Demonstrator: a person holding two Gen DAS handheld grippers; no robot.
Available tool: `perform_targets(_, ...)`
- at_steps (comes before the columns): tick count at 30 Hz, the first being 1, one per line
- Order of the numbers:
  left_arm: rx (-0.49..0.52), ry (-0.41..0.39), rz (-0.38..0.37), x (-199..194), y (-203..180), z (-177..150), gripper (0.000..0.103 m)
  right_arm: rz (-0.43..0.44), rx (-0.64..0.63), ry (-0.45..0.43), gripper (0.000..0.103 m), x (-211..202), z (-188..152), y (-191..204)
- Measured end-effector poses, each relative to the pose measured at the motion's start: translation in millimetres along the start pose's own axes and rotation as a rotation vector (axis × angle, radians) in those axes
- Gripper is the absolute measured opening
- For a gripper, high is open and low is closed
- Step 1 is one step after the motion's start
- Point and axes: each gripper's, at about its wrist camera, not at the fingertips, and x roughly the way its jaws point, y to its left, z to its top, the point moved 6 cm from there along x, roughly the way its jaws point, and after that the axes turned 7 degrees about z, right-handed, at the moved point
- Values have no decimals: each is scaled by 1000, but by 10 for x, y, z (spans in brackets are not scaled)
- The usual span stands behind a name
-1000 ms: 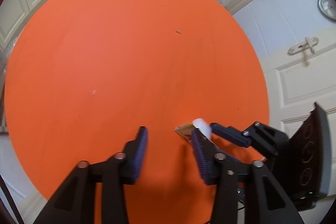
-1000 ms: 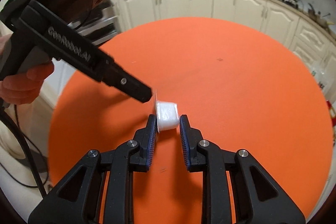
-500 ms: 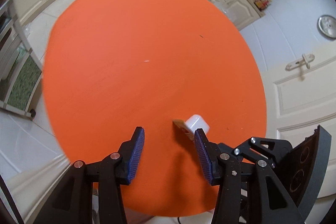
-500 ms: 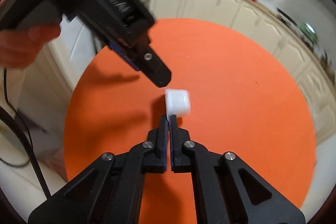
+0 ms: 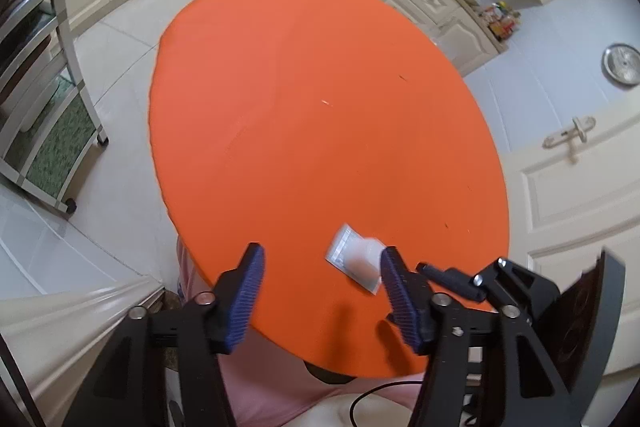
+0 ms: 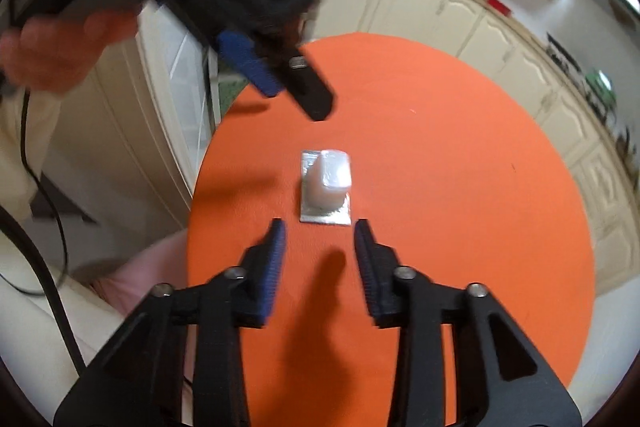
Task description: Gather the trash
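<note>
Just ahead of the right gripper (image 6: pixel 319 253), past its fingertips and roughly centred on the gap between them, sits a small white plastic cup (image 6: pixel 328 179) on a square silver foil lid (image 6: pixel 325 215), resting on the round orange bench (image 6: pixel 460 227). The cup is squat, translucent white and blurred; the foil shows as a flat shiny sheet sticking out beneath it on the near side. Those fingers stand spread and are opening, with nothing between them. From the left wrist view the same cup (image 5: pixel 362 255) and foil (image 5: pixel 340 245) lie just beside the inner face of the right-hand finger of the left gripper (image 5: pixel 322 291), whether touching it cannot be told; these fingers are spread wide and opening too, gripping nothing. Only the right wrist view shows a hand (image 6: pixel 52 55) around the left gripper's handle, with that gripper's fingertips beyond the cup. Only the left wrist view shows a chair (image 5: pixel 44 99) on the tiled floor and a white door (image 5: pixel 572 163).
</note>
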Motion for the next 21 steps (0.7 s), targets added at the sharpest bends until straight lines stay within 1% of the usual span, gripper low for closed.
perform_targets(2, 29, 6, -4, 2, -101, -67, 63, 6, 98, -26, 36, -102, -48, -146)
perform_targets(3, 43, 10, 3, -5, -156, -104, 66, -6, 162, -41, 38, -152, -76, -239)
perform_targets(5, 69, 1, 30, -5, -291, -139, 68, -12, 251, -71, 39, -228, -102, -415)
perform_targets(6, 91, -6, 47, -10, -368, -162, 68, -31, 289, -85, 40, -267, -128, -487)
perform_targets(7, 107, -7, 58, -9, -444, -173, 68, -82, 339, -96, 45, -304, -159, -592)
perform_targets(8, 125, -6, 67, -8, -526, -204, 68, -106, 374, -107, 48, -338, -192, -665)
perform_targets(9, 139, -3, 72, -6, -596, -230, 68, -107, 408, -122, 54, -369, -235, -716)
perform_targets(12, 178, 26, 110, 75, -835, -299, 68, -90, 502, -135, 54, -417, -360, -830)
perform_targets(13, 182, 36, 131, 110, -896, -323, 66, -102, 521, -138, 54, -433, -399, -848)
perform_targets(15, 188, 57, 162, 171, -1018, -351, 66, -130, 548, -165, 54, -483, -501, -885)
perform_targets(18, 201, 82, 201, 237, -1131, -417, 57, -155, 579, -204, 54, -572, -608, -921)
perform_targets(20, 198, 71, 233, 227, -1202, -434, 54, -137, 627, -228, 54, -609, -699, -922)
perform_targets(21, 198, 66, 245, 217, -1232, -446, 47, -123, 653, -235, 54, -600, -723, -925)
